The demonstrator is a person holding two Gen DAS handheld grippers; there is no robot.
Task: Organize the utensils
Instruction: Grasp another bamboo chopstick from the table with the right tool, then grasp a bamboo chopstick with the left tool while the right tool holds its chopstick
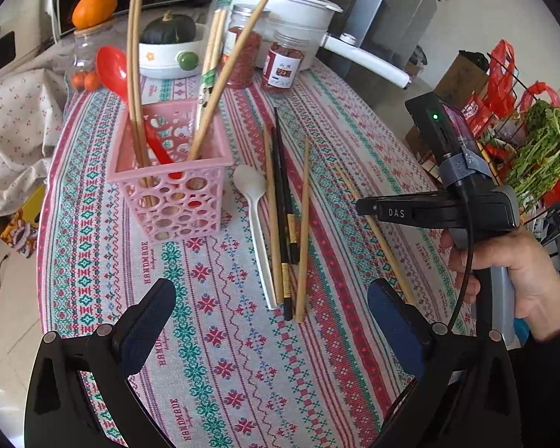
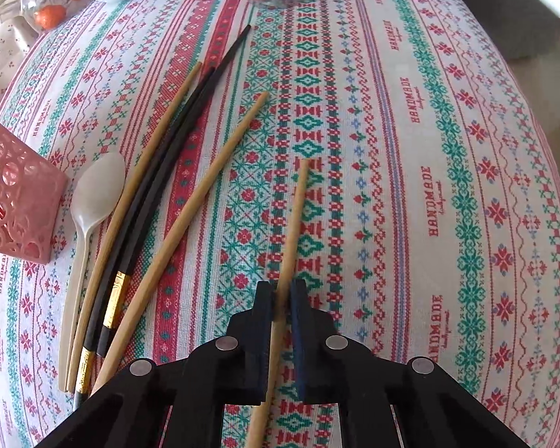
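the right gripper (image 2: 282,295) is clenched on a light wooden chopstick (image 2: 295,224), pads pressing it from both sides; the stick runs forward over the patterned tablecloth (image 2: 410,149) and whether its far tip touches the cloth cannot be told. in the left wrist view the same gripper is held in a person's hand (image 1: 511,272) at the right side of the table. the left gripper (image 1: 272,321) hangs above the cloth with its jaws spread wide and nothing between them.

a pink perforated basket (image 1: 175,194) stands upright on the cloth, holding a red spoon (image 1: 112,67) and several wooden chopsticks that lean out of it. just beside the basket lies a white plastic spoon (image 1: 254,201). touching or nearly touching it lie a wooden chopstick, a pair of black chopsticks (image 1: 283,194) with gold bands, and another wooden chopstick (image 1: 304,224), roughly parallel. behind stand two jars with red contents (image 1: 280,63), possibly dried fruit.
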